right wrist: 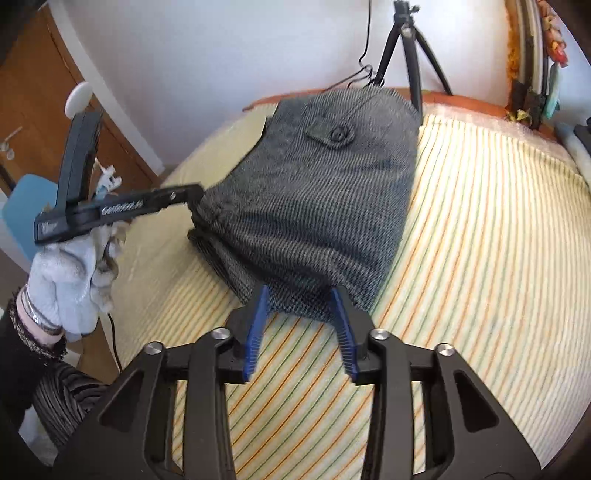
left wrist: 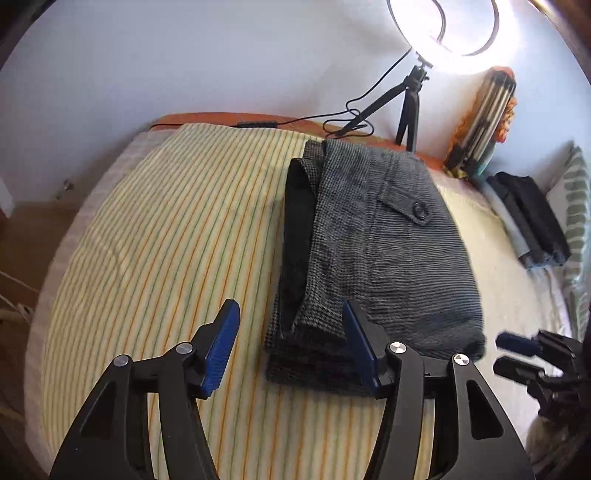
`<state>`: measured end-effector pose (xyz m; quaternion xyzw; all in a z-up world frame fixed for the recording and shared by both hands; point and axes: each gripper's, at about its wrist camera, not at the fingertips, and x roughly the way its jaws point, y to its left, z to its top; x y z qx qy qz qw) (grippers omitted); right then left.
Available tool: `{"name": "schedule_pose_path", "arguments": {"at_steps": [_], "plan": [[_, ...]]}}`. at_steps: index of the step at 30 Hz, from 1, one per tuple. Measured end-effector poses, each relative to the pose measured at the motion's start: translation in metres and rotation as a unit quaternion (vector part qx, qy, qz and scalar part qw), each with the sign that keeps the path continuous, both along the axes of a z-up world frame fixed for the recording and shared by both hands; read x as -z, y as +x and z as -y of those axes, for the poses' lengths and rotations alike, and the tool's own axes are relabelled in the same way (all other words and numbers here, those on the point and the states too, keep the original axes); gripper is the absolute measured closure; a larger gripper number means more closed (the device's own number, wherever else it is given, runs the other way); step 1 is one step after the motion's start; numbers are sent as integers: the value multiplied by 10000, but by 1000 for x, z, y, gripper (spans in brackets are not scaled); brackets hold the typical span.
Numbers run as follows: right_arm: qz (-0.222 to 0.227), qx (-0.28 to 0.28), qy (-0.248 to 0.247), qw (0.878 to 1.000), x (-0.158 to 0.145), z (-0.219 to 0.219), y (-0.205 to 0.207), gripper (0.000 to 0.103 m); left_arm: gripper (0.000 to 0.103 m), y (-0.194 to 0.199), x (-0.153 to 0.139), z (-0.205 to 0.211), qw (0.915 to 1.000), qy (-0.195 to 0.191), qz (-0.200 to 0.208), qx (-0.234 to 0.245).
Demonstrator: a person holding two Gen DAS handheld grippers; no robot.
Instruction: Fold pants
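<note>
The pants (left wrist: 373, 258), grey houndstooth, lie folded on the striped bed cover (left wrist: 166, 240), centre to upper centre of both frames. A buttoned pocket flap (left wrist: 408, 208) faces up. The dark inner lining is exposed along the left fold in the left wrist view; the layers beneath the top fold are hidden.

Left gripper (left wrist: 291, 347): released, blue pads spread wide, with the near corner of the pants between them. Whether the right pad touches the cloth cannot be determined.

Right gripper (right wrist: 301, 328): released, with its fingertips at the near edge of the pants. Contact is unclear because of motion blur.

In the right wrist view, a gloved hand (right wrist: 70, 273) holds the left gripper at centre left. The ring light (left wrist: 443, 29) is cut off at the upper right frame edge above its tripod (left wrist: 402, 107).

A dark stack of folded clothes (left wrist: 528, 218) lies at far right, partly cropped.
</note>
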<state>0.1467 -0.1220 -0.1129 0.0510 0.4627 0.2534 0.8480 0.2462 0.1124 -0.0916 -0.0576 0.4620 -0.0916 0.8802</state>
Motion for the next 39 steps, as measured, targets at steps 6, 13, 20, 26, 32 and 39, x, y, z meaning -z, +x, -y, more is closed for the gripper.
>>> {"name": "schedule_pose_path", "arguments": {"at_steps": [6, 13, 20, 26, 32, 39], "plan": [[-111, 495, 655, 9966, -7, 31, 16, 42, 32, -21, -1, -21, 9931, -955, -458, -511], [-525, 806, 1340, 9863, 2, 50, 42, 38, 32, -29, 31, -29, 9619, -2278, -1156, -975], [-781, 860, 1465, 9824, 3, 58, 69, 36, 32, -18, 49, -32, 9416, -2792, -1281, -1377], [-945, 915, 1561, 9789, 5, 64, 118, 33, 31, -8, 53, -13, 9407, -2783, -1344, -1396], [-1187, 1000, 1636, 9742, 20, 63, 171, 33, 31, 0, 53, -9, 9385, -2757, -1283, -1635], [-1419, 990, 1767, 9689, 48, 55, 203, 33, 31, -2, 52, -8, 9467, -2475, -1131, -1721]]}}
